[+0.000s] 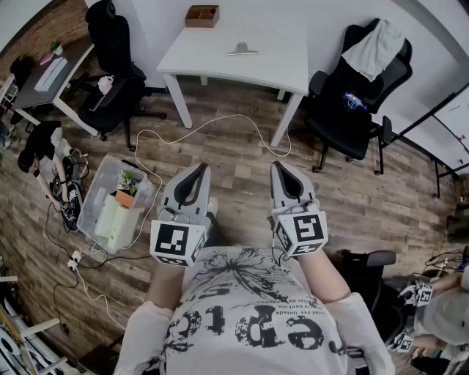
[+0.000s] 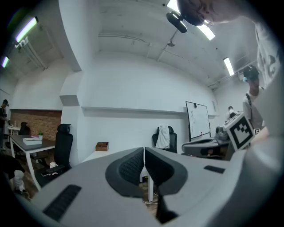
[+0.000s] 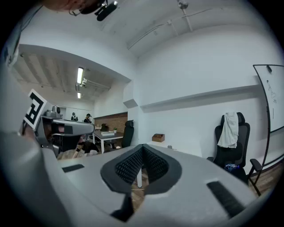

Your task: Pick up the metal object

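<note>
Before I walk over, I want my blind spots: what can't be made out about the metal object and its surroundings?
- Head view: the metal object is too small to tell its kind or how it lies.
- Head view: contents of the wooden box are too small to tell.
- Left gripper view: the left gripper hides most of the table top.
- Right gripper view: the metal object is too small to find.

Metal object (image 1: 242,50) on table (image 1: 278,62) — box (image 1: 202,15) behind
</note>
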Tool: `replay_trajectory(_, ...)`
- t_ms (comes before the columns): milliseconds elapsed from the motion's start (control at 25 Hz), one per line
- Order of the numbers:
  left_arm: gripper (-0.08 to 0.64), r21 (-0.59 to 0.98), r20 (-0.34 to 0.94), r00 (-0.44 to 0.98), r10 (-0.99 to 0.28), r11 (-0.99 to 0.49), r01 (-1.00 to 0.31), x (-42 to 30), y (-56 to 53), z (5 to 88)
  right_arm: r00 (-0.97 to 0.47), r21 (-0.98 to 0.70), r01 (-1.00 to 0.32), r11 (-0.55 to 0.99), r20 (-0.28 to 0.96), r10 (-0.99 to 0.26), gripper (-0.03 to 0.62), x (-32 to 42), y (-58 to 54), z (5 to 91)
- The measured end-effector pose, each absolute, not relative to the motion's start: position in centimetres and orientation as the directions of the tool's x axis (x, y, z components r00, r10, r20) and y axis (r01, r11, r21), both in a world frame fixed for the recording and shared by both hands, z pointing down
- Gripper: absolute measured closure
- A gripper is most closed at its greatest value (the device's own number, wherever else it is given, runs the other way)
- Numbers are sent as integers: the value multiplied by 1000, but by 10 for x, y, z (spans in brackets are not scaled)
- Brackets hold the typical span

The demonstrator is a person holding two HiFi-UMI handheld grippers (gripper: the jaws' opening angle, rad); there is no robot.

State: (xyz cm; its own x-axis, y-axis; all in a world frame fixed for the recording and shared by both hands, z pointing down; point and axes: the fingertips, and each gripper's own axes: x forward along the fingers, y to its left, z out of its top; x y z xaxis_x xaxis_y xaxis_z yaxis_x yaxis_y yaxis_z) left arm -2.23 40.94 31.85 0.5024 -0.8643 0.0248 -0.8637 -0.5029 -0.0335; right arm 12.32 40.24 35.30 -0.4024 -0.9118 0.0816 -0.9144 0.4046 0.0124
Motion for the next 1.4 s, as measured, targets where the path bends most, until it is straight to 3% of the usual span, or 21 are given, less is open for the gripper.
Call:
replay_trajectory(720,549,-18,53,528,-848,-529,-848,-31,366,332,-395,-101,-917,386,90,-914,600,114,360,364)
replay_trajectory(1400,548,-27,40,602,-797,-603,-797,-101,147,322,-289,-100,-955,278,116,-950,600,51,150,362)
